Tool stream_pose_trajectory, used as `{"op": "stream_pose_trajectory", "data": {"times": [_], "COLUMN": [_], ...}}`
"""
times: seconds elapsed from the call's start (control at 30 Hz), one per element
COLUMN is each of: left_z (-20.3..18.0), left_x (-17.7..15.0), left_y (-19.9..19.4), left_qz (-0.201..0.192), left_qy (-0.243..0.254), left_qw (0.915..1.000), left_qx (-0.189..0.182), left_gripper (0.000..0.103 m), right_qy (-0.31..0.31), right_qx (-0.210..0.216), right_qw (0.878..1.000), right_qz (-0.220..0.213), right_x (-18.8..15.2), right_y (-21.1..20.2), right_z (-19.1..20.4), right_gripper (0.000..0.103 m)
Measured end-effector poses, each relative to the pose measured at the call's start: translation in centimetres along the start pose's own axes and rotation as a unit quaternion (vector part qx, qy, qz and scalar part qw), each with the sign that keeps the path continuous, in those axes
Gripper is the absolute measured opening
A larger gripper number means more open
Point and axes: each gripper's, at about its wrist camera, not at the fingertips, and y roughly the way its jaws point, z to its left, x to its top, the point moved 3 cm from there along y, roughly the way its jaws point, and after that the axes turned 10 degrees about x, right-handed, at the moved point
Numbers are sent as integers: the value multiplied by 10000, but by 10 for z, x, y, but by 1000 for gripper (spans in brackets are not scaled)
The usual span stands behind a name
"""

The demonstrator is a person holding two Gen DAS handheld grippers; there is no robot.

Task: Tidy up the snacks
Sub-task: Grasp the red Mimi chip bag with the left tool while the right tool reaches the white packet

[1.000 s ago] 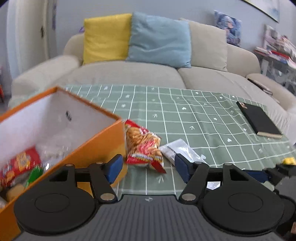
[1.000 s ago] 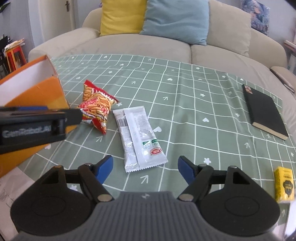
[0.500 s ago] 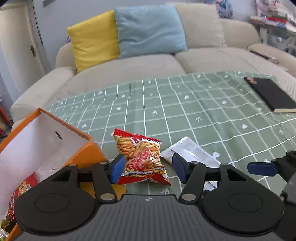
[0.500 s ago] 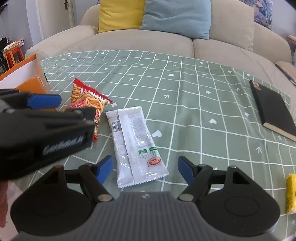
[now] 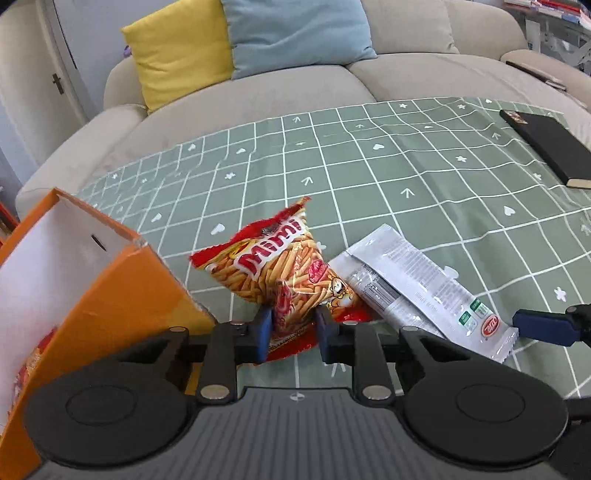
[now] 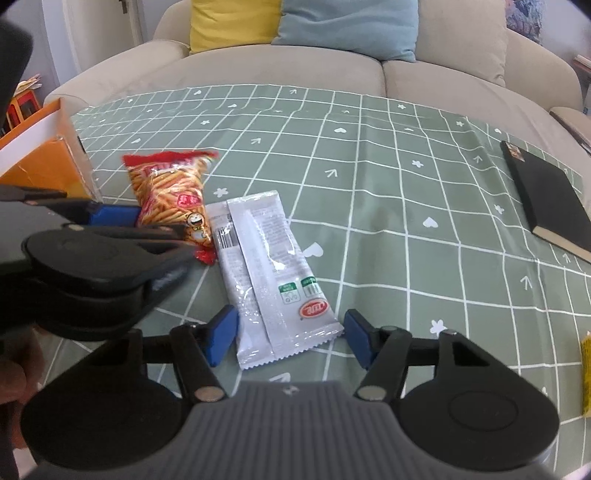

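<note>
A beige sofa fills the top of both frames, with a yellow cushion at upper left touching a blue cushion beside it. A green grid-patterned tablecloth covers the table in the middle. A white door stands at far left; a cluttered shelf sits upper right in daylight

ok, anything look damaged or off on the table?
Nothing spilled or torn. The red snack bag is crumpled where the left gripper pinches its bottom edge, its jaws closing. The silver packet lies flat between the right gripper's closing jaws.
</note>
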Motion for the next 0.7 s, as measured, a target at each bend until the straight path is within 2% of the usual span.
{"op": "stream_pose_trajectory", "data": {"times": [0.2,0.33,0.43,0.5,0.7], "left_z": [10,16,19,22,34], "left_x": [-6,-18,-27,-34,-60], "left_y": [-9,-25,-40,-48,-66], "left_qz": [130,239,235,356,618], "left_qy": [-63,-190,-164,-166,-56], "left_qw": [9995,9981,9977,9964,9931], "left_qx": [-276,-541,-608,-757,-993], "left_gripper": [22,21,18,12,9], "right_qy": [321,529,633,731,995], "right_qx": [-157,-348,-449,-469,-488], "right_qw": [9992,9976,9964,9955,9921], "right_qz": [160,264,337,389,584], "right_x": [-3,-10,-19,-25,-41], "right_y": [-5,-13,-21,-26,-40], "right_z": [-4,-4,-2,1,8], "right_gripper": [60,60,60,60,61]}}
